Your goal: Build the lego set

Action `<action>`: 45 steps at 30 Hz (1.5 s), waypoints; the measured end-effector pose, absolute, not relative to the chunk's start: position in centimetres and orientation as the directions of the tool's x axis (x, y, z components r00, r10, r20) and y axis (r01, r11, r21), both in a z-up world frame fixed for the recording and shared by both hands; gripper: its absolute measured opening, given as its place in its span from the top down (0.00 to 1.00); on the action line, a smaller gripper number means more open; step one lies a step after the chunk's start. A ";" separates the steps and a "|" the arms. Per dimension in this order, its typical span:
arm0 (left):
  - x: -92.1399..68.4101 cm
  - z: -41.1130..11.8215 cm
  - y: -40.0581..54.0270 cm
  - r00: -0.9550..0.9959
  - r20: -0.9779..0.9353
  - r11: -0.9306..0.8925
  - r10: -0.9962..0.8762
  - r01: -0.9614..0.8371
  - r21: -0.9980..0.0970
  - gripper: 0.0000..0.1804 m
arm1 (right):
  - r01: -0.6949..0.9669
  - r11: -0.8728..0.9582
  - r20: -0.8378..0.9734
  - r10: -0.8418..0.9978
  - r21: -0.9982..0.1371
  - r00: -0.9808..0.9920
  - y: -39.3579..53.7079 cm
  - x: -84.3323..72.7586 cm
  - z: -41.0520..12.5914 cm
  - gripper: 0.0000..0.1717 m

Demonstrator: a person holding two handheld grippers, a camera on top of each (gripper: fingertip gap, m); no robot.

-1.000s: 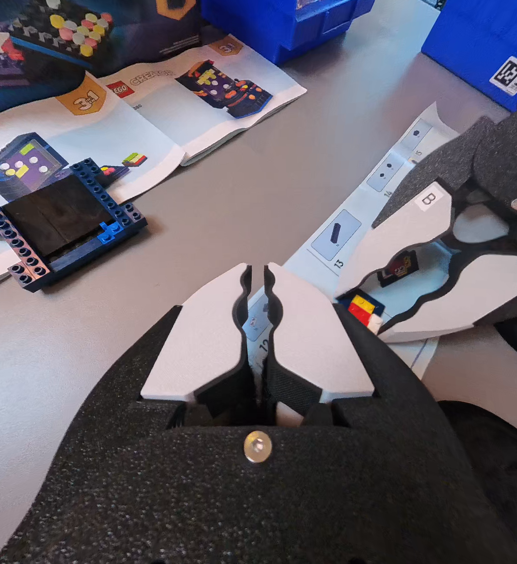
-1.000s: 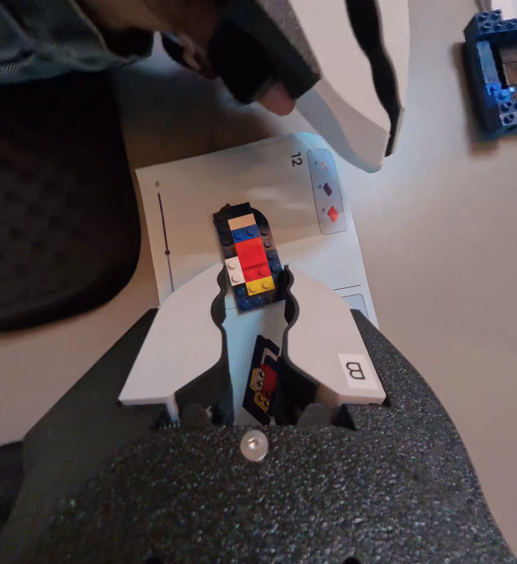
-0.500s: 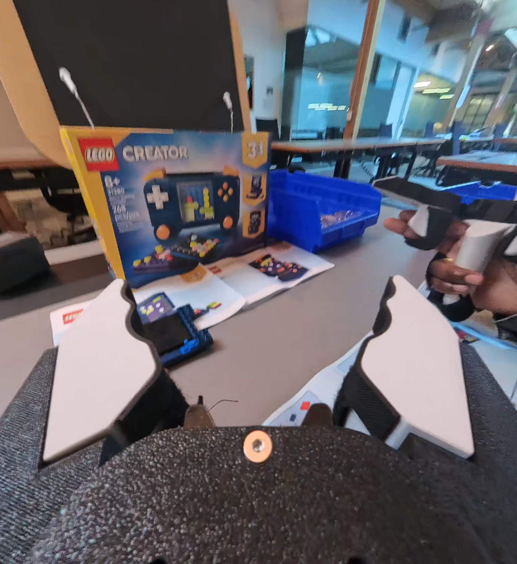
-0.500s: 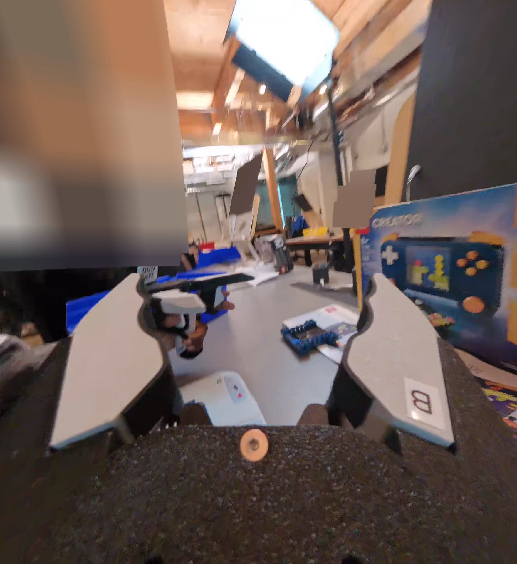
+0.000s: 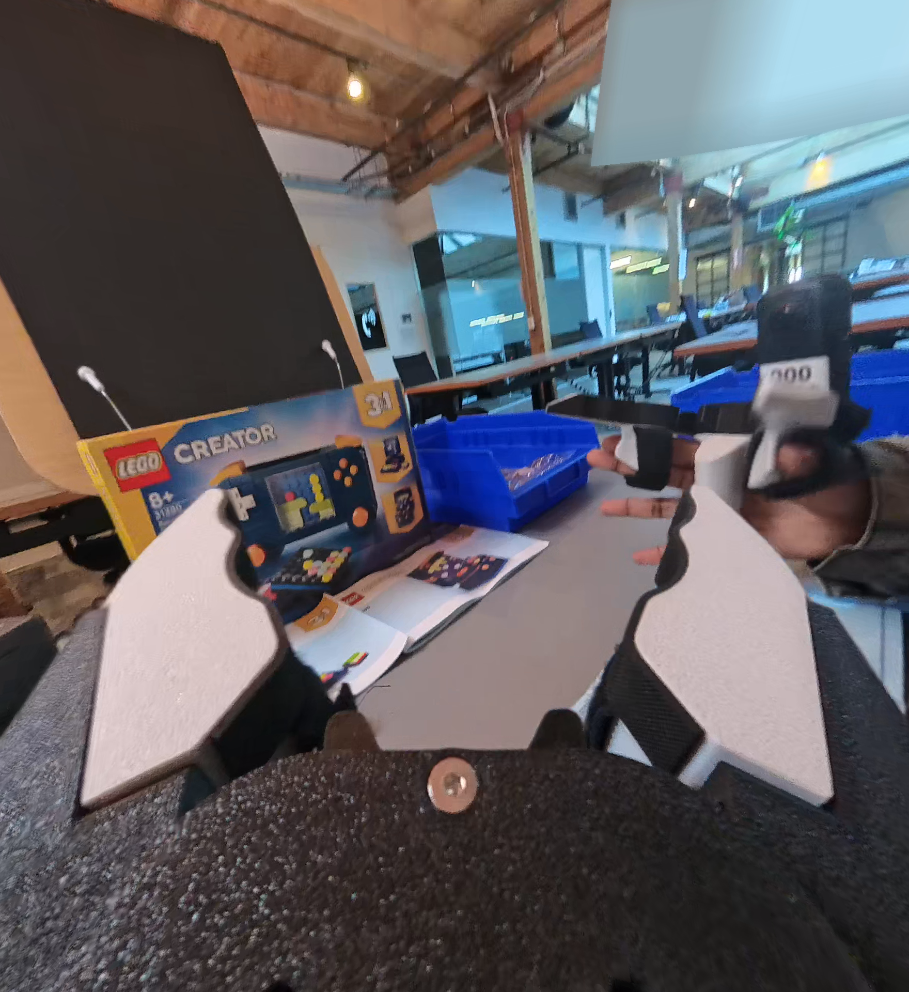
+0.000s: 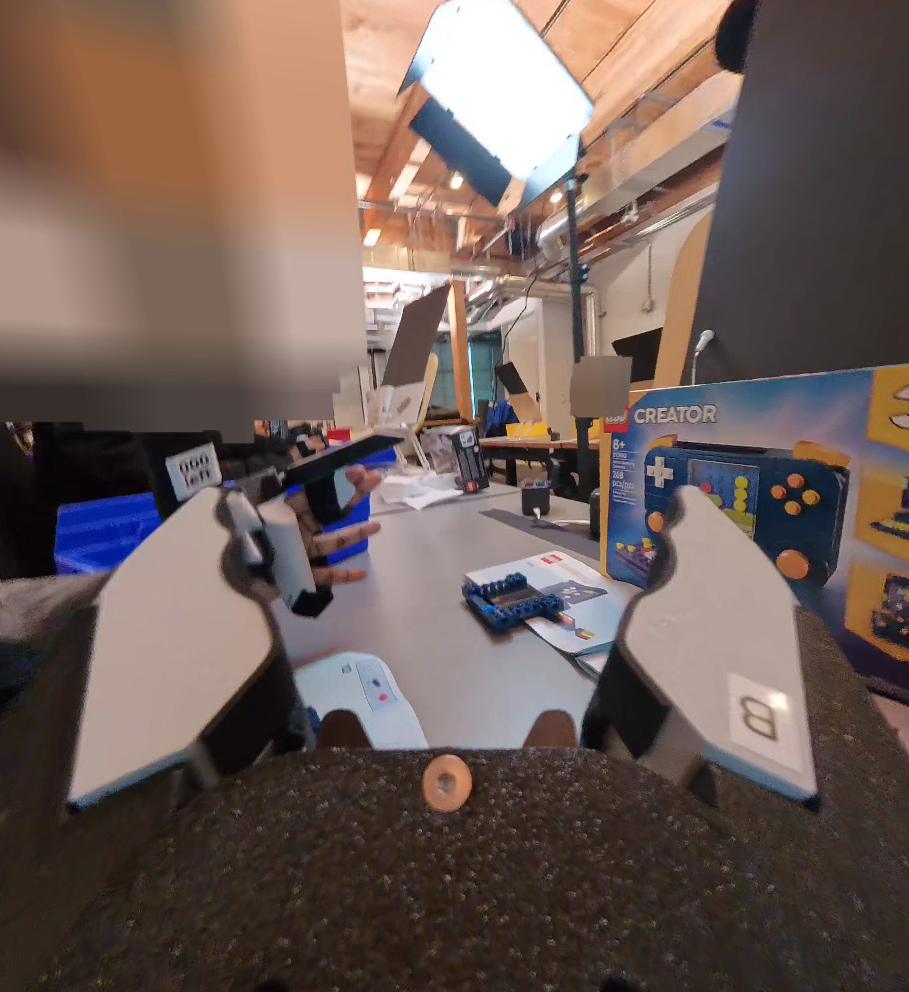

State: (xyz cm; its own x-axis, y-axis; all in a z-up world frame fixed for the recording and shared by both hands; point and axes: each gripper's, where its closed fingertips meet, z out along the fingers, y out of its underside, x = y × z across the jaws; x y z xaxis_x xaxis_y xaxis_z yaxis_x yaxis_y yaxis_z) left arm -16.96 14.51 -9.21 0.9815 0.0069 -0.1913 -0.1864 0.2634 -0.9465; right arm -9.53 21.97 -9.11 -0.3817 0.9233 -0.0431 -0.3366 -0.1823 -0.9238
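Observation:
My left gripper (image 5: pixel 455 496) is open wide and empty, held level above the grey table (image 5: pixel 522 644). My right gripper (image 6: pixel 449 494) is also open wide and empty. A dark blue brick frame (image 6: pixel 511 598) lies on an instruction booklet (image 6: pixel 576 606) ahead of the right gripper. A curled instruction sheet (image 6: pixel 361 692) lies just below the right gripper. The toy brick set box (image 5: pixel 259 483) stands upright behind open booklets (image 5: pixel 441 585), and it also shows in the right wrist view (image 6: pixel 763 510). Each view shows the other hand on its gripper handle: the right hand (image 5: pixel 796 510) and the left hand (image 6: pixel 329 542).
A blue bin (image 5: pixel 495 472) with small parts stands behind the booklets, with a second blue bin (image 5: pixel 897 386) at the far right. Another blue bin (image 6: pixel 103 526) sits at the left of the right wrist view. A black panel (image 5: pixel 119 241) rises behind the box. More tables stand farther back.
Both grippers tilted up from looking down at the table to looking level across it. Both jaws opened wide. The small multicoloured brick plate on the sheet is out of view.

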 end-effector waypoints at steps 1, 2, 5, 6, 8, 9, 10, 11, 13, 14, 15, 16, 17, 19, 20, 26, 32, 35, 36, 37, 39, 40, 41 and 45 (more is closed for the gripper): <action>-16.7 -8.7 14.1 0.982 -0.191 0.296 -0.010 -0.180 -0.938 0.26 | -0.337 -0.127 0.024 0.912 -0.933 -0.409 21.2 -9.1 -9.2 0.29; -16.3 -8.4 13.7 0.979 -0.201 0.325 -0.038 -0.179 -0.929 0.41 | -0.334 -0.080 0.088 0.884 -0.939 -0.459 20.2 -8.5 -9.4 0.55; -16.2 -8.4 12.6 0.966 -0.248 0.336 -0.066 -0.213 -0.917 0.97 | -0.303 -0.095 0.077 0.858 -0.948 -0.508 19.9 -8.0 -9.7 1.00; -16.4 -8.6 12.6 0.964 -0.260 0.318 -0.056 -0.229 -0.920 1.00 | -0.316 -0.128 0.057 0.856 -0.940 -0.514 20.2 -7.8 -9.5 1.00; -16.5 -8.9 12.7 0.961 -0.267 0.299 -0.071 -0.235 -0.925 0.98 | -0.346 -0.175 0.021 0.868 -0.922 -0.496 21.0 -7.9 -8.9 0.95; -16.7 -8.6 12.8 0.968 -0.247 0.320 -0.045 -0.220 -0.922 0.83 | -0.376 -0.184 0.001 0.897 -0.908 -0.441 21.8 -8.2 -8.5 0.74; -17.1 -7.8 12.9 0.979 -0.205 0.370 0.000 -0.190 -0.909 0.50 | -0.412 -0.186 -0.017 0.925 -0.892 -0.380 22.5 -8.6 -8.0 0.43; -17.3 -7.2 12.9 0.987 -0.161 0.411 0.017 -0.154 -0.898 0.25 | -0.436 -0.183 -0.024 0.938 -0.881 -0.345 22.8 -8.7 -7.7 0.21; -16.9 -6.9 12.9 0.992 -0.128 0.434 -0.021 -0.106 -0.894 0.19 | -0.457 -0.149 0.015 0.942 -0.877 -0.335 22.2 -8.6 -7.4 0.14; -16.7 -6.8 12.8 0.991 -0.133 0.440 -0.033 -0.105 -0.892 0.19 | -0.466 -0.117 0.046 0.945 -0.877 -0.323 22.0 -8.6 -7.3 0.14; -16.6 -6.9 12.9 0.989 -0.142 0.432 -0.035 -0.113 -0.895 0.19 | -0.466 -0.083 0.076 0.947 -0.881 -0.311 21.8 -8.6 -7.3 0.14; -16.6 -7.1 13.0 0.988 -0.153 0.417 -0.031 -0.126 -0.900 0.21 | -0.452 -0.055 0.096 0.947 -0.890 -0.305 21.6 -8.7 -7.6 0.14; -16.2 -7.4 13.0 0.982 -0.185 0.406 -0.048 -0.150 -0.901 0.31 | -0.433 -0.032 0.121 0.940 -0.901 -0.320 21.4 -8.7 -8.0 0.18; -14.1 -8.4 12.3 0.936 -0.308 0.377 -0.168 -0.228 -0.898 1.00 | -0.370 0.012 0.188 0.875 -0.929 -0.446 19.9 -7.8 -9.3 0.88; -13.7 -8.7 12.2 0.921 -0.343 0.356 -0.184 -0.262 -0.897 1.00 | -0.328 0.002 0.163 0.870 -0.945 -0.465 20.0 -7.8 -9.8 1.00; -13.9 -8.7 13.2 0.912 -0.404 0.341 -0.070 -0.359 -0.869 0.58 | -0.348 -0.088 0.047 0.931 -0.933 -0.362 21.7 -9.1 -9.2 0.56; -11.1 -7.2 13.4 0.908 -0.410 0.389 -0.082 -0.350 -0.852 0.19 | -0.449 0.161 0.263 0.949 -0.879 -0.174 21.0 -9.0 -7.7 0.14; -8.0 -5.5 12.4 0.894 -0.420 0.456 -0.157 -0.312 -0.834 0.20 | -0.429 0.190 0.276 0.950 -0.883 -0.147 21.1 -9.4 -8.2 0.14; -6.8 -4.6 11.8 0.885 -0.431 0.491 -0.176 -0.301 -0.818 0.21 | -0.433 0.184 0.266 0.955 -0.882 -0.135 21.4 -9.4 -8.1 0.14; -5.6 -3.9 11.1 0.875 -0.443 0.520 -0.192 -0.292 -0.803 0.22 | -0.435 0.183 0.260 0.958 -0.881 -0.124 21.7 -9.3 -8.0 0.14; -3.4 -2.7 9.7 0.851 -0.466 0.555 -0.244 -0.271 -0.786 0.23 | -0.431 0.201 0.265 0.960 -0.880 -0.094 22.1 -9.3 -8.0 0.14; -2.8 -2.2 9.1 0.850 -0.460 0.561 -0.256 -0.257 -0.787 0.23 | -0.429 0.211 0.270 0.959 -0.878 -0.081 22.2 -9.3 -8.0 0.14; -2.5 -1.7 8.3 0.857 -0.446 0.567 -0.258 -0.239 -0.788 0.23 | -0.428 0.218 0.275 0.958 -0.877 -0.076 22.2 -9.3 -8.0 0.14; -2.7 -0.3 3.5 0.875 -0.419 0.598 -0.242 -0.206 -0.774 0.26 | -0.417 0.248 0.302 0.951 -0.875 -0.069 21.6 -9.6 -8.2 0.14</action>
State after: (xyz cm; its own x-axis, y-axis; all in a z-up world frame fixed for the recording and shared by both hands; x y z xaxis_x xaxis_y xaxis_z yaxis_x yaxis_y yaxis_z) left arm -2.73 3.51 -0.32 0.8750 -0.2418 -0.4193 -0.2058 0.5982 -0.7745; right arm -9.60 21.62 -8.19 -0.0687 0.9509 0.3019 -0.4165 0.2477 -0.8748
